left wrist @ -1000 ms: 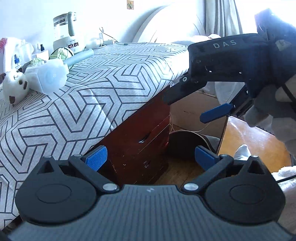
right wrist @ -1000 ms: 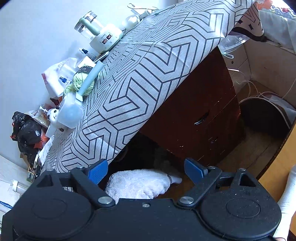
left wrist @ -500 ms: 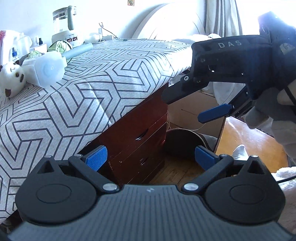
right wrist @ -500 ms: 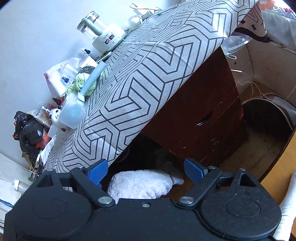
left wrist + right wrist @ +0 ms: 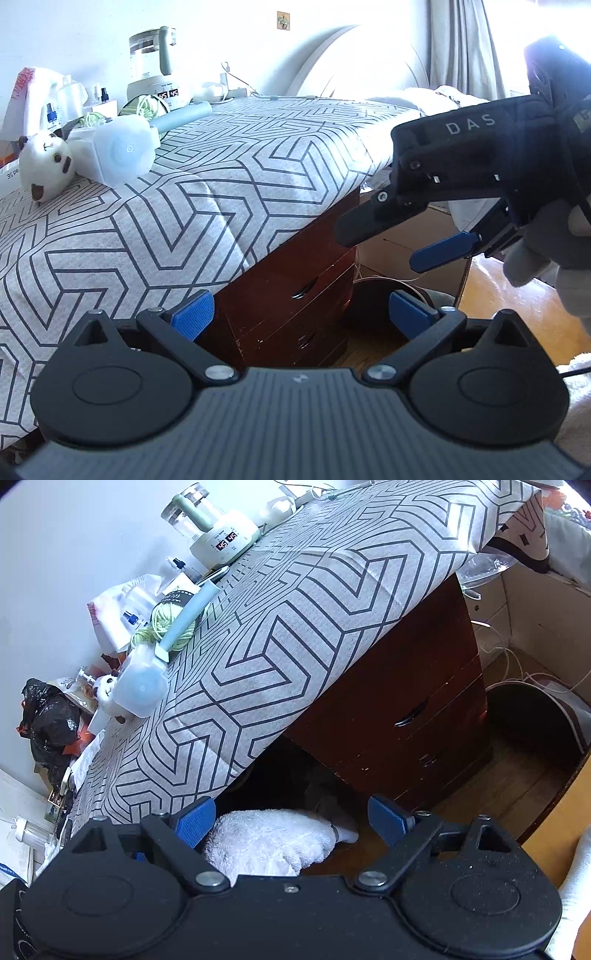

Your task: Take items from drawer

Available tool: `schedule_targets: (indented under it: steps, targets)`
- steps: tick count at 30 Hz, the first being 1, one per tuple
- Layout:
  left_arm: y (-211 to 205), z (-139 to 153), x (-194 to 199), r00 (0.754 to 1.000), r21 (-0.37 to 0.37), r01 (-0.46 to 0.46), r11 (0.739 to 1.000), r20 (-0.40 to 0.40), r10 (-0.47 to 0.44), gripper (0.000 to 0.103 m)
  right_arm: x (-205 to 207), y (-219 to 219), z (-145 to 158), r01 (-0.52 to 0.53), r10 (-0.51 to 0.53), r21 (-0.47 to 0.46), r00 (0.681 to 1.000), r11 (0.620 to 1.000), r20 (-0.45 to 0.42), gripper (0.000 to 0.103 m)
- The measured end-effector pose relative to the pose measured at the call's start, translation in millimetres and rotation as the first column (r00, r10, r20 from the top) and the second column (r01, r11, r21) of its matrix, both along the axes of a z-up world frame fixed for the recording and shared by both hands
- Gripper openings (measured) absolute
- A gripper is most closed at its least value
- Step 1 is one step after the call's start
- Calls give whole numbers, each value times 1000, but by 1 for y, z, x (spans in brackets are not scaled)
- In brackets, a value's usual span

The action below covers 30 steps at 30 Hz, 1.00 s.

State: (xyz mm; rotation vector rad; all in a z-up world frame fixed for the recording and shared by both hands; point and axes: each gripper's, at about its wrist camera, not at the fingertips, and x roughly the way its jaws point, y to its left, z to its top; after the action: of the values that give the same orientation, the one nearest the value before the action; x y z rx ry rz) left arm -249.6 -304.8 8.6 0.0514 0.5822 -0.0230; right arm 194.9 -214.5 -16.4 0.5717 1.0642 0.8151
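Note:
A dark red-brown wooden drawer unit (image 5: 291, 291) stands under a table draped with a grey geometric cloth (image 5: 184, 199); it also shows in the right wrist view (image 5: 413, 709). Both its drawers are shut, with curved dark handles: upper (image 5: 410, 716), lower (image 5: 428, 757). My left gripper (image 5: 299, 314) is open and empty, apart from the unit. My right gripper (image 5: 291, 819) is open and empty. In the left wrist view it hangs at the upper right with a blue fingertip (image 5: 443, 251), held by a gloved hand.
On the cloth lie a white plush toy (image 5: 44, 162), a pale blue handheld device (image 5: 125, 147), green yarn (image 5: 166, 624) and an electric kettle base (image 5: 221, 539). A white fluffy towel (image 5: 273, 842) lies under the table. A cardboard box (image 5: 535, 605) and cables sit right of the drawers.
The left wrist view has tilted down and back left, so the plush toy and device show lower. The right gripper has shifted slightly. Both grippers stay open.

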Motion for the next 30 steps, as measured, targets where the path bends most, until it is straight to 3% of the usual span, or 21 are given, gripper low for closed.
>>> schedule_targets:
  steps: [6, 17, 24, 27, 30]
  targets:
    - [9, -4, 8, 998, -55, -9, 998, -63, 5, 103, 1, 1, 1, -2, 2, 8, 1000, 1000, 1, 93]
    - [7, -5, 3, 1000, -23, -21, 1000, -6, 21, 103, 2, 4, 0, -4, 4, 18, 1000, 1000, -8, 93]
    - [11, -11, 12, 996, -82, -37, 996, -82, 30, 103, 4, 5, -2, -4, 5, 23, 1000, 1000, -19, 93]
    - [12, -10, 10, 997, -98, -44, 994, -71, 37, 103, 4, 4, -3, -2, 3, 26, 1000, 1000, -24, 93]
    - [10, -9, 6, 998, -65, -49, 997, -53, 46, 103, 5, 4, -3, -1, 1, 28, 1000, 1000, -27, 93]
